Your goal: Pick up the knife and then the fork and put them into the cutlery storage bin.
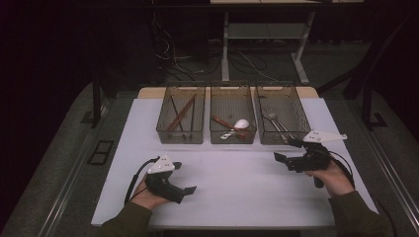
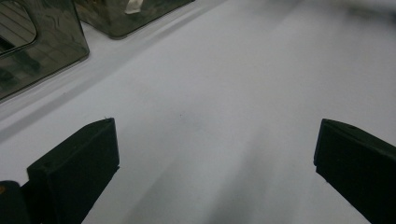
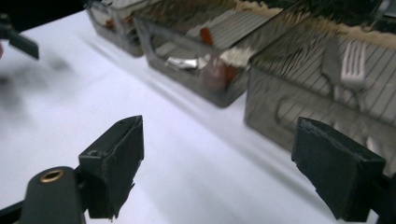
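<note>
Black right claw [image 3: 217, 170] agape near fork bin [image 3: 299, 100]

Dim room, dark surroundings, white table [image 1: 237, 197] brightest, soft shadows, gripper views blurred at far edges

The left hand [image 1: 148, 194] is holding the left gripper [image 1: 184, 177] low with its jaws standing wide apart and pointing right, while the right hand [image 1: 332, 174] is holding the right gripper [image 1: 285, 149] with jaws spread wide, pointing left, both forearms entering from below.
</note>
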Available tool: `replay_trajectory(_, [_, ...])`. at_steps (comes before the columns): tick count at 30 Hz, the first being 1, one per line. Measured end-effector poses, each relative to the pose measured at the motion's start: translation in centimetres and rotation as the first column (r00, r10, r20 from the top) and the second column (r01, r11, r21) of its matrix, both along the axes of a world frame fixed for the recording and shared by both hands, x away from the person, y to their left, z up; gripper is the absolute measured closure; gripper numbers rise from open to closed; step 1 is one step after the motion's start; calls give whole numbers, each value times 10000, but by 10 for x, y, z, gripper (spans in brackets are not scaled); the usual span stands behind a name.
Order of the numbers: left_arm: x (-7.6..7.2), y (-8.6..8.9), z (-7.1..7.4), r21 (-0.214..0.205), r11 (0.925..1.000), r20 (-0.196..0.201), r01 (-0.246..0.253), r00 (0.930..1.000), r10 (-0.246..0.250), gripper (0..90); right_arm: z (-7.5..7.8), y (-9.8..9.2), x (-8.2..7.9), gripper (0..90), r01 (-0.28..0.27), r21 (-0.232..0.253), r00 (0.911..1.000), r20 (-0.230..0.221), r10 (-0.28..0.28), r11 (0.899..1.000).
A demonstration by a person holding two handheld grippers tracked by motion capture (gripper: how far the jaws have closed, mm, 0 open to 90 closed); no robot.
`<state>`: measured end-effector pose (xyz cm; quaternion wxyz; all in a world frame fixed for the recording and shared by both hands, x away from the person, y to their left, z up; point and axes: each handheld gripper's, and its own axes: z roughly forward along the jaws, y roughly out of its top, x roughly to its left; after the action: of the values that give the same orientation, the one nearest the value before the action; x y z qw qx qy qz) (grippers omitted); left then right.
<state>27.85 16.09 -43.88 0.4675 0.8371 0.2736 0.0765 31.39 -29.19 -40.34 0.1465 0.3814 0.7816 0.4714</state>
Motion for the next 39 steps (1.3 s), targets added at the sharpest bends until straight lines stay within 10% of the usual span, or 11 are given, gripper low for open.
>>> replay_trajectory(18, [-1, 1, 1, 134, 9999, 66, 75, 9999, -76, 0, -31, 2, -44, 167, -503, 199, 9987, -3, 503, 9985])
replay_trajectory(39, [-2, 0, 0, 116, 9999, 45, 51, 10000, -52, 0, -41, 0, -53, 167, -662, -158, 9977, -165, 659, 9977])
